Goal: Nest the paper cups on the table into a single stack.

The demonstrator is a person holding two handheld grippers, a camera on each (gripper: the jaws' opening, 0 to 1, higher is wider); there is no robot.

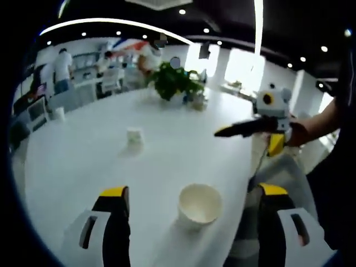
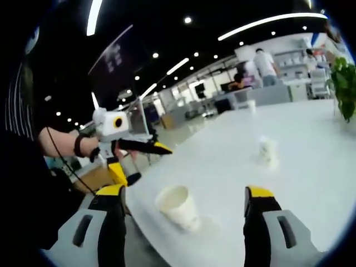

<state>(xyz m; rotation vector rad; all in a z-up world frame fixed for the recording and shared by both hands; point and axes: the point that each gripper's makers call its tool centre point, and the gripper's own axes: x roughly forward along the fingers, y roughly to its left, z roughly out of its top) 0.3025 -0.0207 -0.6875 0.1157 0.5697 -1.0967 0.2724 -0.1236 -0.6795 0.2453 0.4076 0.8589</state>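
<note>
standing upright near the worktop (image 1: 83,161) edge, mouth up, is a white paper cup (image 1: 199,206), with its long axis vertical; it sits between the spread jaws of the left claw (image 1: 192,194), untouched. no brand, label or writing can be read on it or anywhere else. a second paper cup (image 1: 134,137) stands farther in on the white worktop, well apart from the first; whether it is upright or inverted cannot be told. a third small white cup (image 1: 59,113) sits near the far left edge. a potted green plant (image 1: 173,81) stands at the far end, with a few small items beside it too blurred to name. people stand by shelves and desks in the background.

in the right gripper view the near cup (image 2: 178,207) stands between the wide-open jaws of the right claw (image 2: 186,194), clear of both. the left claw (image 2: 139,158) comes in from the left, held in a person's hand (image 2: 75,146), jaws parted, holding nothing.
</note>
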